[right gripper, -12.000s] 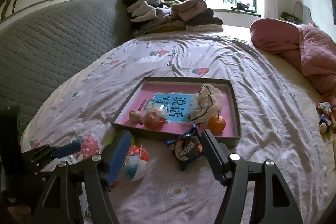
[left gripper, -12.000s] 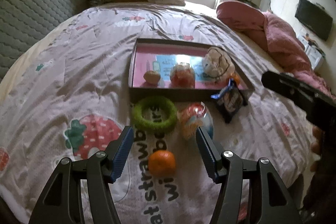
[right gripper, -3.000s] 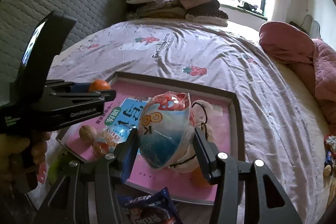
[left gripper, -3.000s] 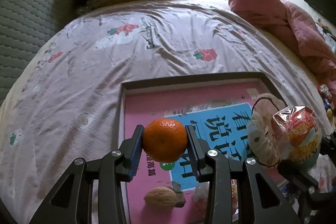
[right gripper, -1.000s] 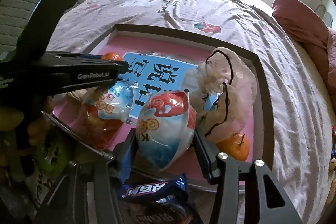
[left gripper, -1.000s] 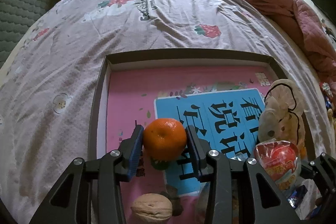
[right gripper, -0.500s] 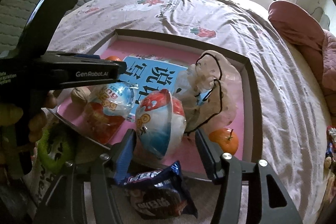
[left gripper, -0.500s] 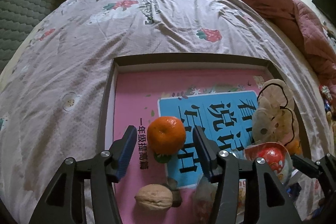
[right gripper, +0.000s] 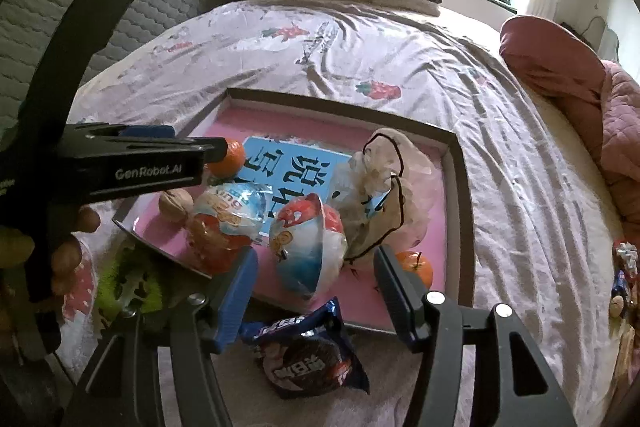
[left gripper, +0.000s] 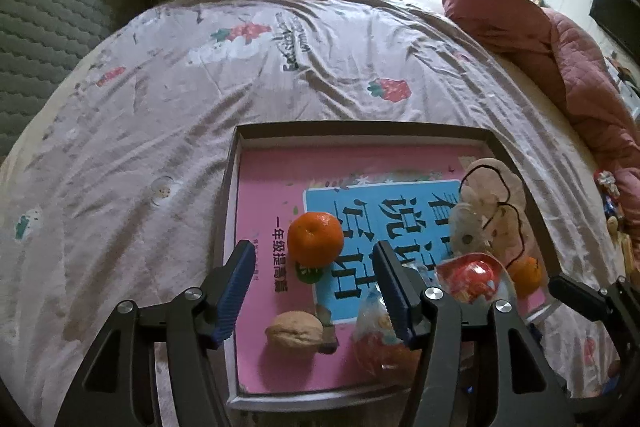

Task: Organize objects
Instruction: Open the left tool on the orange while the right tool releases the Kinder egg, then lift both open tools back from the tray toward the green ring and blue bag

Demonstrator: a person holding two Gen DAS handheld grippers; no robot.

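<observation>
A shallow tray [left gripper: 496,143] with a dark rim and a pink floor printed with a blue panel of large characters is seen lying on a bed [left gripper: 160,115] covered in a strawberry-print sheet. The left hand-held gripper [left gripper: 314,289] is held over the tray's left side, its jaws spread and opening, with nothing pinched; a round, glossy orange tangerine [left gripper: 316,238] is seen resting on the tray floor just beyond the blue pads, clear of both. A tan, wrinkled walnut [left gripper: 294,334] lies near the tray's near-left corner. The right hand-held gripper [right gripper: 316,293] is likewise spread and opening over the tray's near edge; an egg-shaped toy in red, white and blue wrapping [right gripper: 308,245] is seen between its fingers, though contact with the pads is not shown. A second wrapped egg [right gripper: 226,219] lies beside it to the left. A crumpled pale plastic bag with a black cord [right gripper: 390,187] sits toward the tray's right side, a smaller tangerine [right gripper: 416,267] by the near-right corner. A dark blue snack packet [right gripper: 308,351] and a green ring [right gripper: 128,279] are noted on the sheet outside the near edge.
</observation>
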